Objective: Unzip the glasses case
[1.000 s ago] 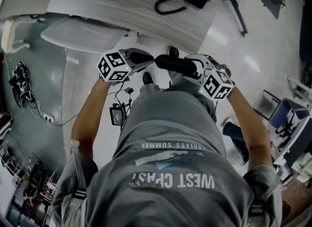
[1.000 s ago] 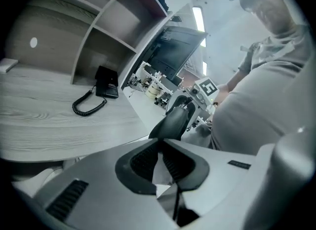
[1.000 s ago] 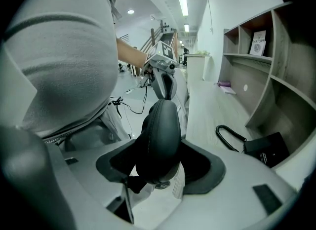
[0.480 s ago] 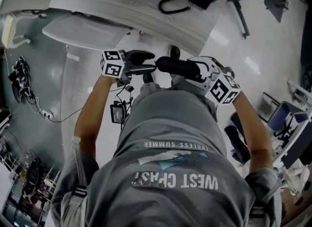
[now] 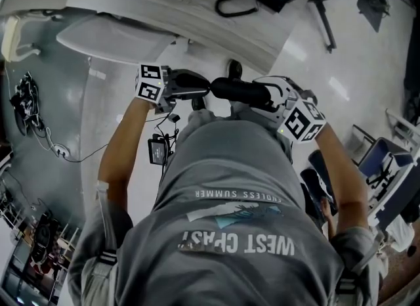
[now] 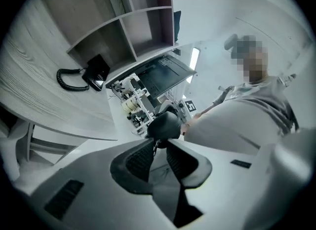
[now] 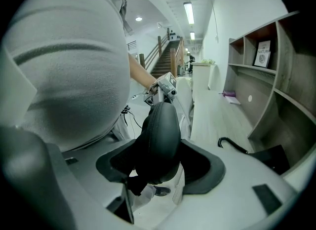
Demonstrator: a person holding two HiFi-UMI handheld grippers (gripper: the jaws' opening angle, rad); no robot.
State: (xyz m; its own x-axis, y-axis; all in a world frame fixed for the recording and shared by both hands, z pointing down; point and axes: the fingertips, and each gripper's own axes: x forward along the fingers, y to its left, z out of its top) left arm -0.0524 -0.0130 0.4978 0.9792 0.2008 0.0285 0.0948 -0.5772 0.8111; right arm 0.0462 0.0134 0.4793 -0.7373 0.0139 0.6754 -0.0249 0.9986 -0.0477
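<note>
In the head view, the case (image 5: pixel 239 90) is held in the air in front of the person (image 5: pixel 230 193), clear of the tabletop (image 5: pixel 151 2). The right claw (image 5: pixel 268 94) is clamped across its right part and the left claw (image 5: pixel 205 88) is set at its left end. Against the frames of a second and half a second ago, the case and the right claw are found almost where they were. The left claw's marker cube (image 5: pixel 149 83) is shown turned to a new face, so a roll of that wrist is read. In the left gripper view, the pads (image 6: pixel 140 157) of the left claw are seen narrowly apart, having just been closing from a wide spread. The pull (image 6: pixel 155 146) hangs between them at the case's rounded end, and no firm press on it can be made out. In the right gripper view, the case is seen pinched broadside in the right claw, and the zip along its edge looks shut as far as it is shown. It is judged that the pull has been let go and is being retaken at a new angle, so the unzipping itself is not yet begun. Once the pull is pinched, a draw along the zip is called for, with the case steadied by the right claw.
</note>
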